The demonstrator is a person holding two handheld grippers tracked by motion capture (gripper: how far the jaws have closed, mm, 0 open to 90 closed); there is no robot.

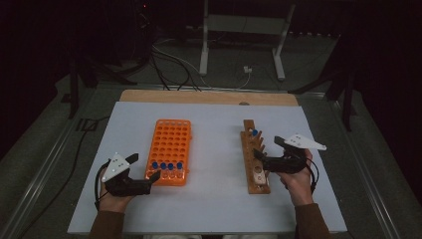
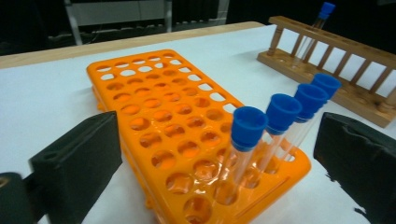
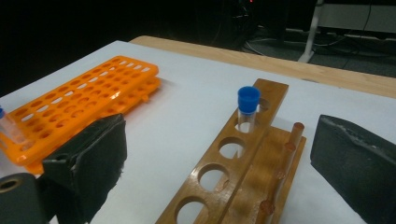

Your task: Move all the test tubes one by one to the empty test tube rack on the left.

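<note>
Transfer of capped tubes from wooden rack [image 1: 256,158] to orange rack [image 1: 169,151] is under way.

Left tool [image 1: 148,172] is sitting at the orange rack's near end with jaws standing wide, nothing between the pads. Four blue-capped tubes [image 2: 246,140] are standing in the rack's nearest row, just ahead of it; this looks like a release just completed.

Right tool [image 1: 266,149] is hovering over the wooden rack, jaws apart and empty. One last tube [image 3: 248,109] is standing upright in a far hole, ahead of the jaws.

Next move, as I judge it: right tool reaches forward, straddles that tube below the cap, closes, lifts straight up to clear the hole.
</note>
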